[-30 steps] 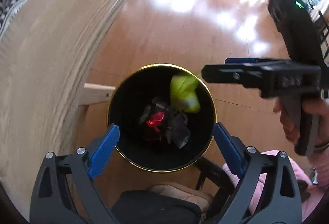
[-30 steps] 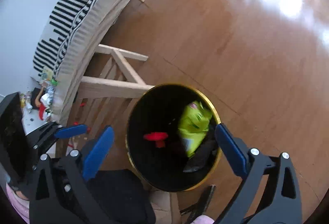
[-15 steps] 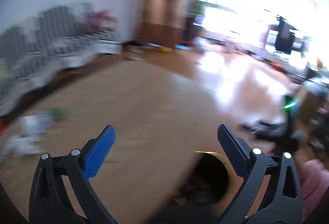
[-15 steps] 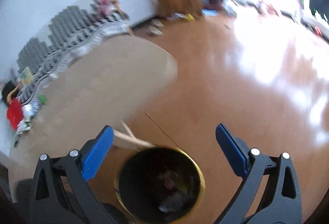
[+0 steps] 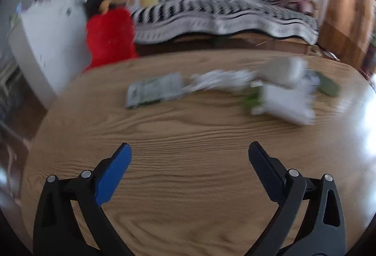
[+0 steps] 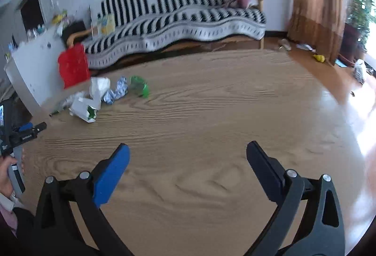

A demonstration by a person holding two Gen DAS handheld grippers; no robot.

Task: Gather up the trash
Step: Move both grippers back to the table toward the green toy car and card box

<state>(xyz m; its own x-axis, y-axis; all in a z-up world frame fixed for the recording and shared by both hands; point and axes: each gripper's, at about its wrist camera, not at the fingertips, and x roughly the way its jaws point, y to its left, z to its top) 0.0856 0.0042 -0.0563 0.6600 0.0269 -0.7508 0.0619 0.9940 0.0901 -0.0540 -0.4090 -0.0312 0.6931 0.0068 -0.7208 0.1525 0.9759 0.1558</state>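
We hold the left gripper [image 5: 189,154] above the wooden table [image 5: 188,185], jaws spread wide and empty. Ahead of it the trash lies blurred: a flat packet [image 5: 154,90] ahead-left, white crumpled paper [image 5: 285,100] ahead-right. Our right gripper [image 6: 188,154] is likewise released, with nothing between its fingers. From there the trash sits well ahead to the left: a white carton [image 6: 85,107], a blue-white wrapper [image 6: 116,92] and a green wrapper [image 6: 139,87] just beside it.

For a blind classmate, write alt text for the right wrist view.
An open tool hovers over a wooden table, empty. Crumpled trash lies at the table's far left, and a striped sofa stands against the wall behind.
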